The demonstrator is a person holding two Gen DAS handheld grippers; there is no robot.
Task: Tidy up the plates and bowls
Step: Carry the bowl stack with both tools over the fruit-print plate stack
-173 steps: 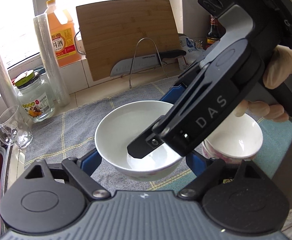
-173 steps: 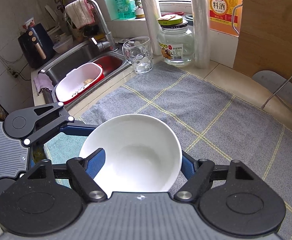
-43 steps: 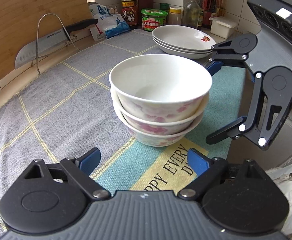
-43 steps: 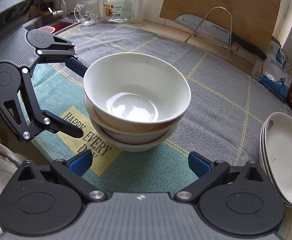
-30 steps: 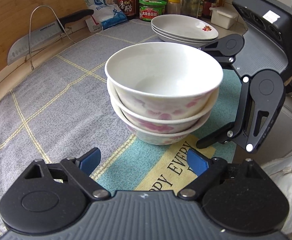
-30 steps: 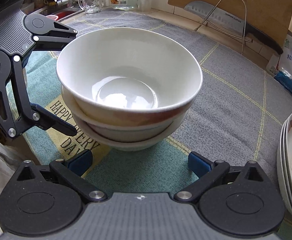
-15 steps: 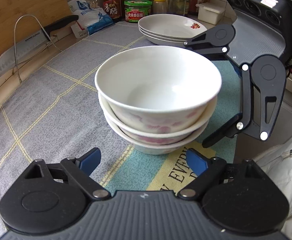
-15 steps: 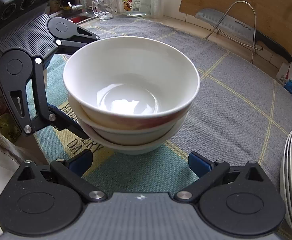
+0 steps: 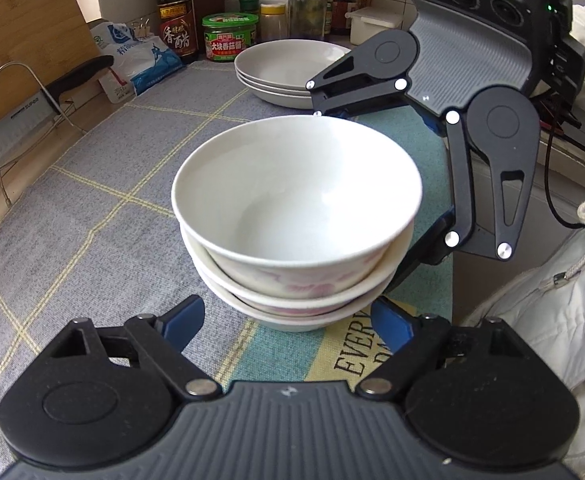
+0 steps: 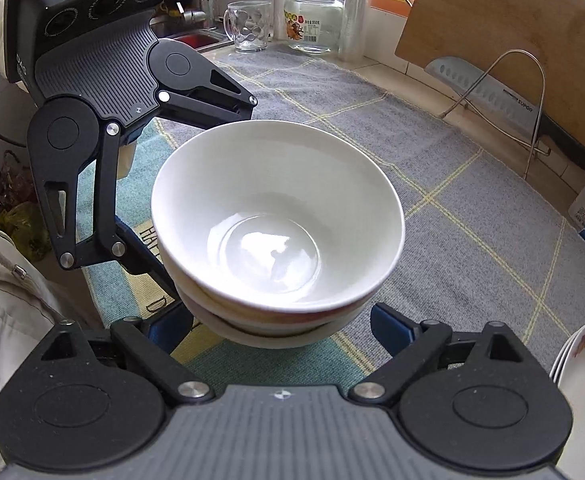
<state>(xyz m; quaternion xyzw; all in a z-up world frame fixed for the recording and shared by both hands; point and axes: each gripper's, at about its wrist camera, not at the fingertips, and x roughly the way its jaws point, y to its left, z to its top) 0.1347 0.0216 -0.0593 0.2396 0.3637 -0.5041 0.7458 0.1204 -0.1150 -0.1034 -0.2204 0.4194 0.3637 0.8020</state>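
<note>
A stack of three round, glossy white bowls (image 9: 296, 220) with faint pink flowers stands on a woven grey checked cloth (image 9: 104, 184) covering the tabletop. The left tongs (image 9: 288, 322) and right tongs (image 10: 282, 326) flank it, closing, blue pads apart from it. Shallow plates (image 9: 288, 66) are stacked behind.

Left tool (image 9: 288, 316) angled steeply down, jaws wide, closing, blue pads flanking stack base. Right tool (image 10: 282, 330) likewise tilted down, jaws wide, closing. Tools face each other, right at left's 2 o'clock.
</note>
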